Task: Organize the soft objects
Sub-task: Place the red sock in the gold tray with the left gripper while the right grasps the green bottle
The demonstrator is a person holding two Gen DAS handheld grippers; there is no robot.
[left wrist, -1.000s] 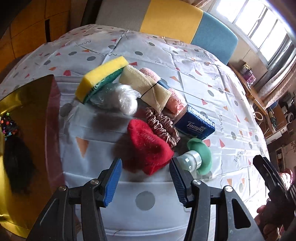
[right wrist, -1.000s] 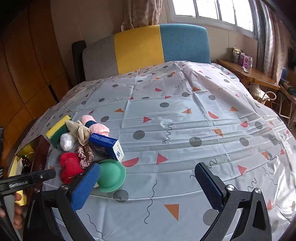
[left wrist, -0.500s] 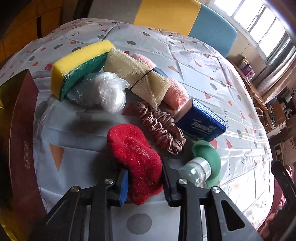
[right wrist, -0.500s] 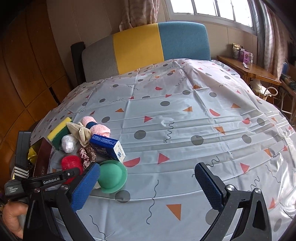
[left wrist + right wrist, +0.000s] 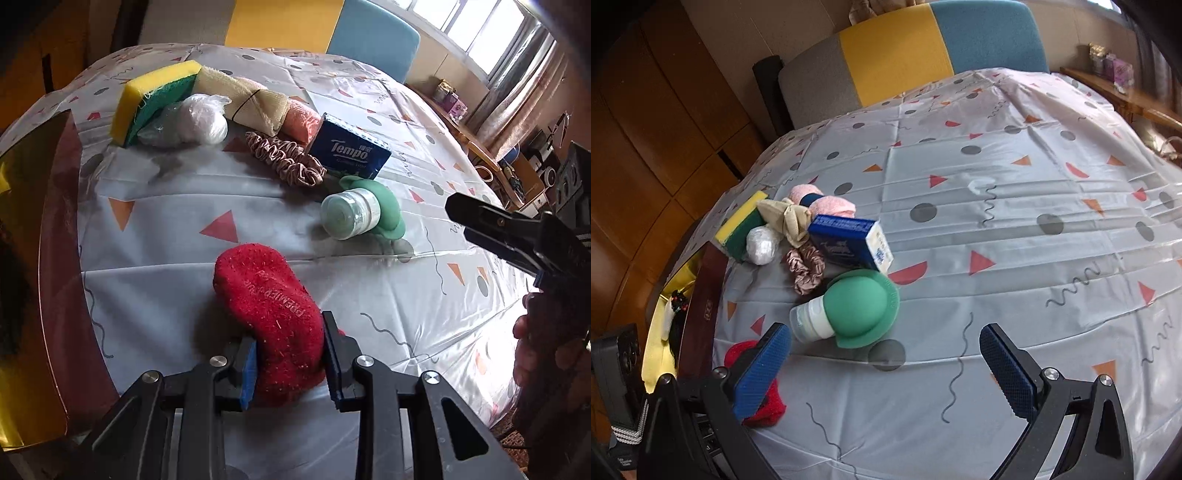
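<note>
My left gripper (image 5: 290, 363) is shut on a red fuzzy sock (image 5: 271, 306) and holds it just above the patterned tablecloth (image 5: 177, 206); the sock also shows in the right wrist view (image 5: 764, 406). Beyond it lie a pink scrunchie (image 5: 284, 162), a blue Tempo tissue pack (image 5: 349, 151), a green-capped bottle (image 5: 358, 214), a white plastic bundle (image 5: 199, 120), a yellow-green sponge (image 5: 151, 99), a beige cloth (image 5: 243, 99) and a pink towel (image 5: 299, 120). My right gripper (image 5: 886, 369) is open and empty, just in front of the green bottle (image 5: 857, 310).
A gold-lined box (image 5: 26, 236) with a dark red rim sits at the table's left edge, with a dark item inside. A grey, yellow and blue sofa back (image 5: 905, 55) stands behind the table. A wooden sideboard (image 5: 1126, 92) is at far right.
My left gripper closed on the red sock and pulled it back toward me, away from the pile. My right gripper moved closer to the green bottle, still open.
</note>
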